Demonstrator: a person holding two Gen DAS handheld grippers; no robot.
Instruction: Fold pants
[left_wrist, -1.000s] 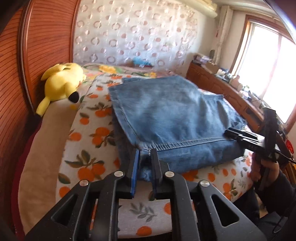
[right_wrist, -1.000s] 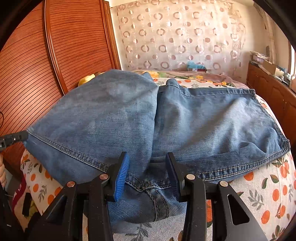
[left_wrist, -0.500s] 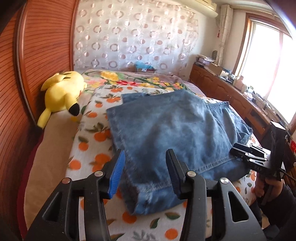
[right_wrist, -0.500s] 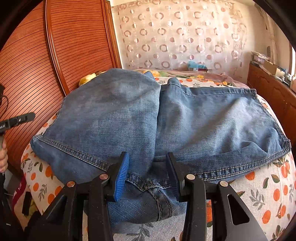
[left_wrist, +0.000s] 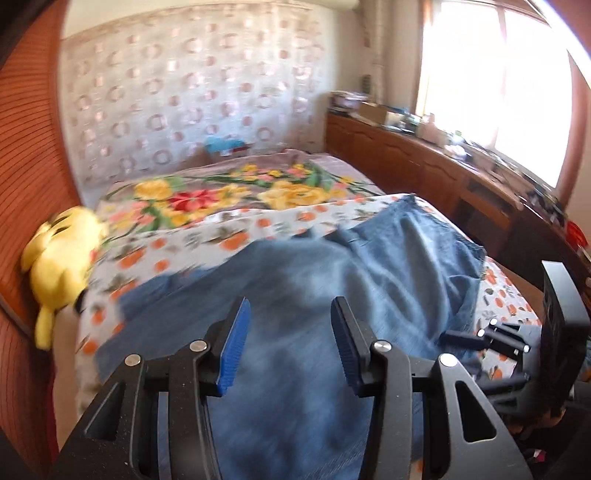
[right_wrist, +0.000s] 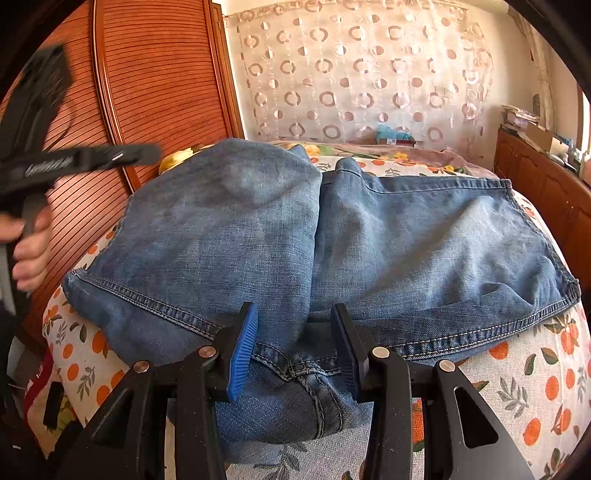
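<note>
My left gripper (left_wrist: 290, 343) stands spread with nothing between its blue pads (left_wrist: 233, 350), hovering over the folded blue jeans (right_wrist: 295, 240) that lie on the orange-print bedsheet (right_wrist: 535, 387) near the front of the bed. Its jaws opened within the last second, so the hem corner is out of them and the fold lies flat, one half doubled over the other with the stitched hems running along the near edge. My right gripper (right_wrist: 291, 350) is also spread, its jaws straddling the bunched crotch seam (right_wrist: 314, 384) at the near edge; I cannot see the pads pressing on the denim, so I read it as not pinching. As I judge it, the next step is another fold across, and doing it well means taking both layers together at matching corners, not just the top one, since denim this heavy slides on itself. I would bring the left gripper to the far left hem corner (right_wrist: 74, 284), close firmly on both layers, and lift only enough to clear the sheet. The yellow plush toy (left_wrist: 62, 266) by the headboard lies well apart.
</note>
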